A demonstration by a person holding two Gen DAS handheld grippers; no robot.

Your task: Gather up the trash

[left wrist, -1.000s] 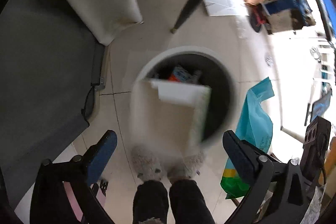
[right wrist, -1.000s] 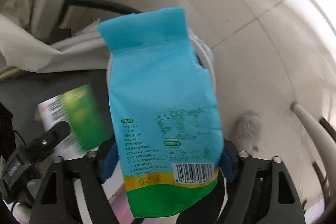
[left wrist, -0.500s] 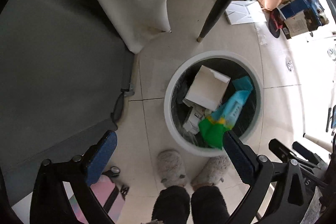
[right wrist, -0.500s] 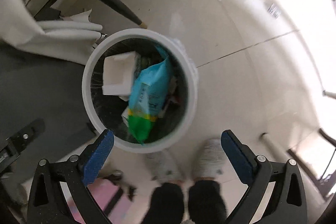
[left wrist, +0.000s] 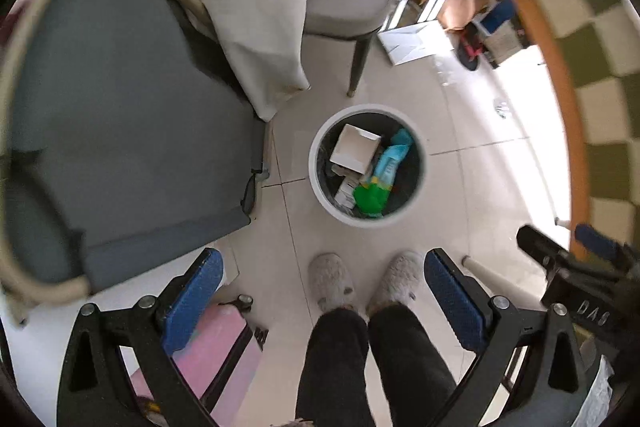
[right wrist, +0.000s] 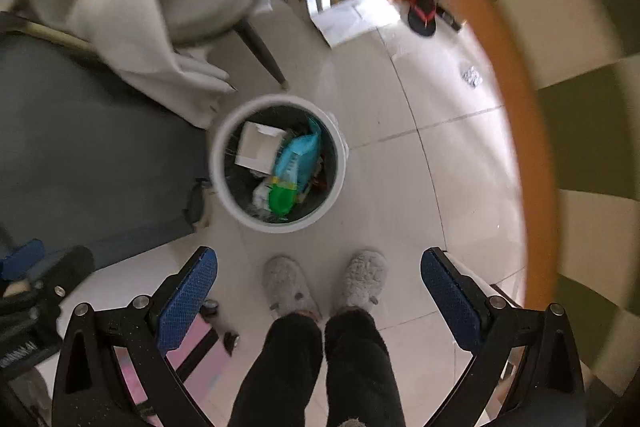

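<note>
A white round trash bin [left wrist: 318,183] [right wrist: 218,183] stands on the tiled floor below me. Inside it lie a white box [left wrist: 354,149] [right wrist: 256,149] and a blue and green pouch [left wrist: 378,183] [right wrist: 294,167] on other litter. My left gripper [left wrist: 322,281] is open and empty, high above the floor. My right gripper [right wrist: 318,277] is open and empty at about the same height. The right gripper's body [left wrist: 576,283] shows at the right edge of the left wrist view.
A grey sofa [left wrist: 120,107] with a beige cloth [left wrist: 256,7] is left of the bin. A chair leg [left wrist: 358,63] stands behind it. A checkered table with an orange rim [left wrist: 556,67] [right wrist: 520,107] curves along the right. The person's slippered feet [left wrist: 366,281] stand below.
A second ago the box was falling from my left gripper and the right held the pouch. Both landed in the bin; both grippers have risen and the table rim has come into view.
</note>
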